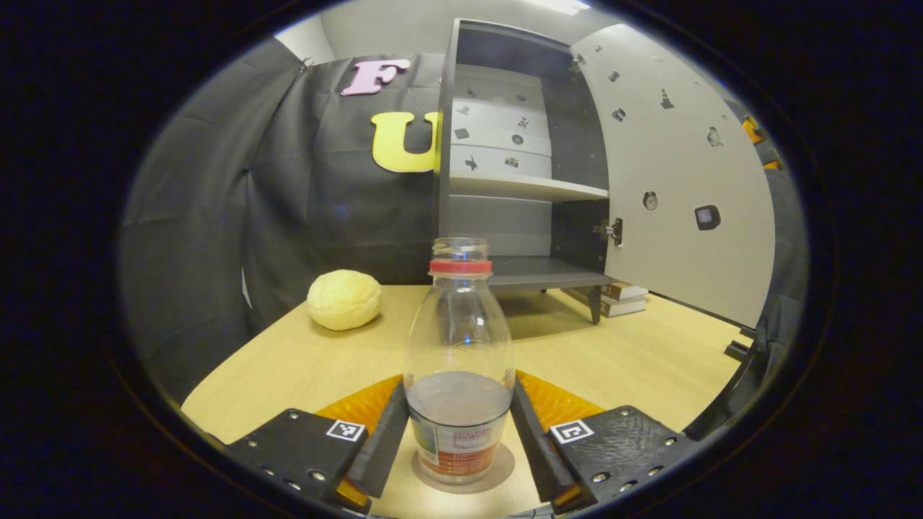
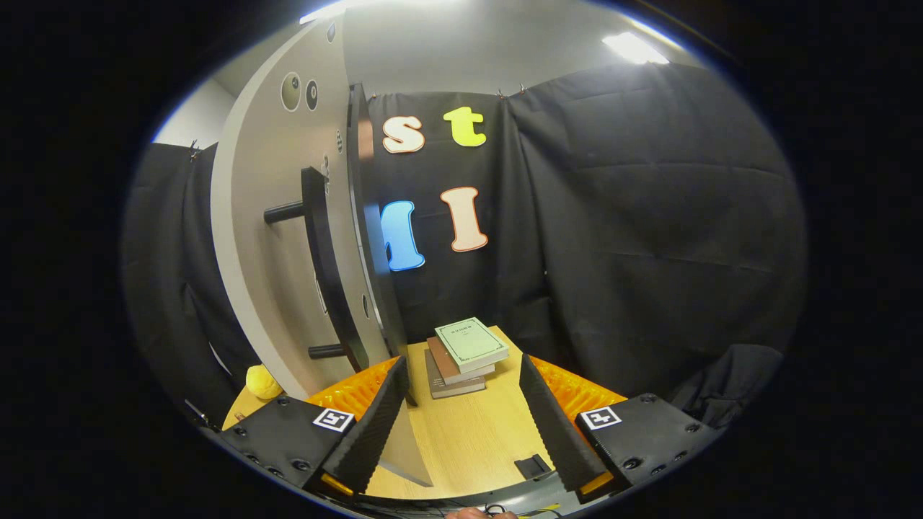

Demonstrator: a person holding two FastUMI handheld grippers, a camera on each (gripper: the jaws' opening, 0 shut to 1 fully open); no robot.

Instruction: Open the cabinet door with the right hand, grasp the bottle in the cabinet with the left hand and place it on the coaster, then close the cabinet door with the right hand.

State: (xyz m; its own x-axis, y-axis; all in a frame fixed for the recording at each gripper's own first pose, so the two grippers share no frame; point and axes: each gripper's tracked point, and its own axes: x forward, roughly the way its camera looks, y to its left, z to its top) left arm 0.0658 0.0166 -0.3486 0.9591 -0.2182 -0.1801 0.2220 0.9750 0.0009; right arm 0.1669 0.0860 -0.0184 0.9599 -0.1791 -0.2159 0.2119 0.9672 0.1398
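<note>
A clear, capless bottle (image 1: 459,346) with a red neck ring and a label at its base stands upright on a round grey coaster (image 1: 505,465) on the wooden table. My left gripper (image 1: 459,382) has a finger against each side of the bottle, with no gap showing. Behind it, the grey cabinet (image 1: 505,180) stands with its door (image 1: 685,180) swung wide to the right. In the right gripper view, my right gripper (image 2: 461,367) is open and holds nothing. It sits just right of the door's edge (image 2: 364,252), with the black bar handle (image 2: 324,274) up to its left.
A pale yellow round lump (image 1: 345,299) lies on the table left of the cabinet. A stack of books (image 2: 465,353) rests on the table beyond the right gripper and beside the cabinet's foot (image 1: 624,299). Black cloth walls the table in.
</note>
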